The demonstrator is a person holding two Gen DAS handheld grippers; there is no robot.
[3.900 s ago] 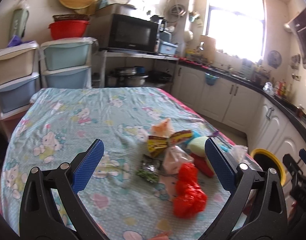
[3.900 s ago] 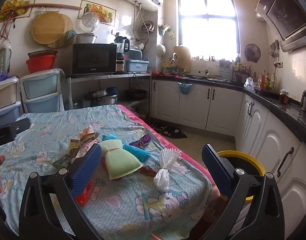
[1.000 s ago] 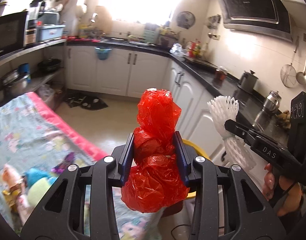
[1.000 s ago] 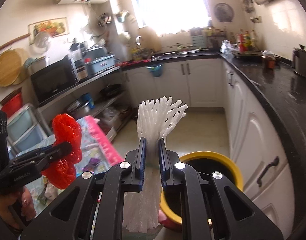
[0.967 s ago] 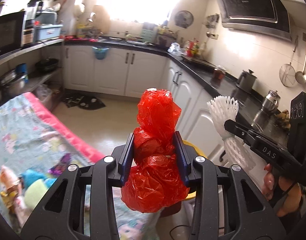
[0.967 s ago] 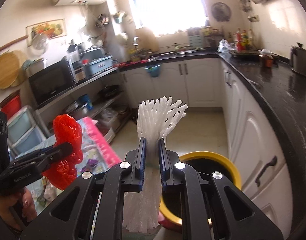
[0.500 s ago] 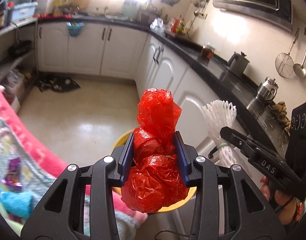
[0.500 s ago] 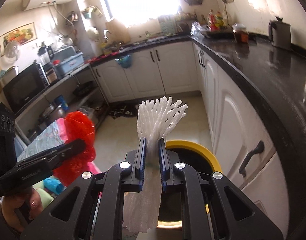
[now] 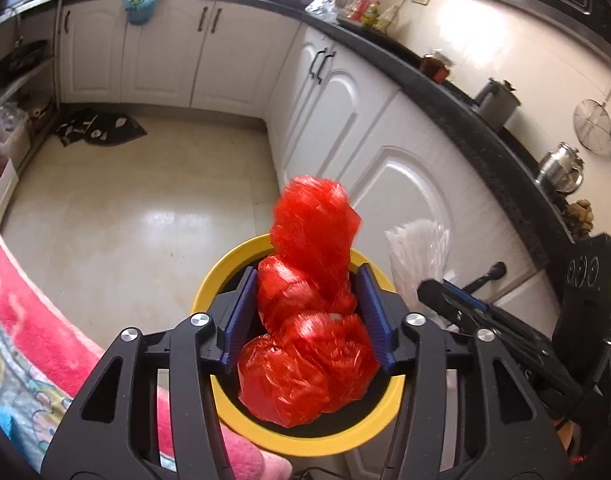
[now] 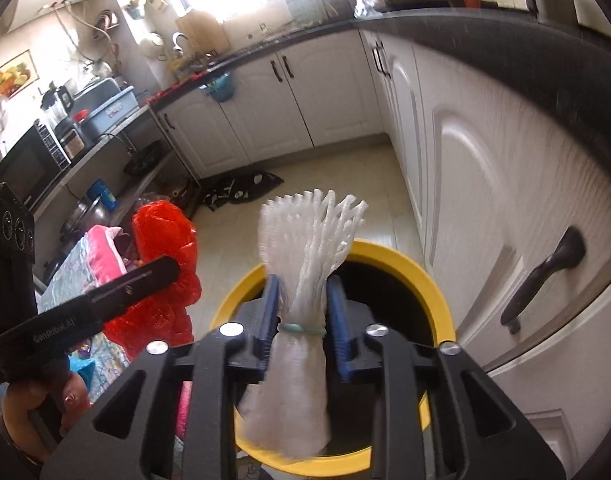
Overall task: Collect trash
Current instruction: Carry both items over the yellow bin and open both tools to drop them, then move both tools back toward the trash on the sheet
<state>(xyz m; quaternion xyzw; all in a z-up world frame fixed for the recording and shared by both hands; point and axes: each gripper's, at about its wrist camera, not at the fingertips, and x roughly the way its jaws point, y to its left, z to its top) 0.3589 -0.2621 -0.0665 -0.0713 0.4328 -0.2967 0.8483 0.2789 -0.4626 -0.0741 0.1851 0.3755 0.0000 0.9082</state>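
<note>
- The crumpled red plastic bag (image 9: 309,320) is clamped between the blue pads of the left gripper (image 9: 307,316), right above the mouth of the yellow-rimmed bin (image 9: 209,280).
- The white foam net (image 10: 305,276), bound by a green rubber band (image 10: 301,327), is pinched between the pads of the right gripper (image 10: 301,312), also over the bin, its frayed end up.
- The grippers are side by side, the net just to the right of the red bag.
- The bin stands on the pale tiled floor (image 9: 125,208), beside the white cabinets (image 9: 385,160) and next to the pink edge of the covered table (image 9: 33,312).
</note>
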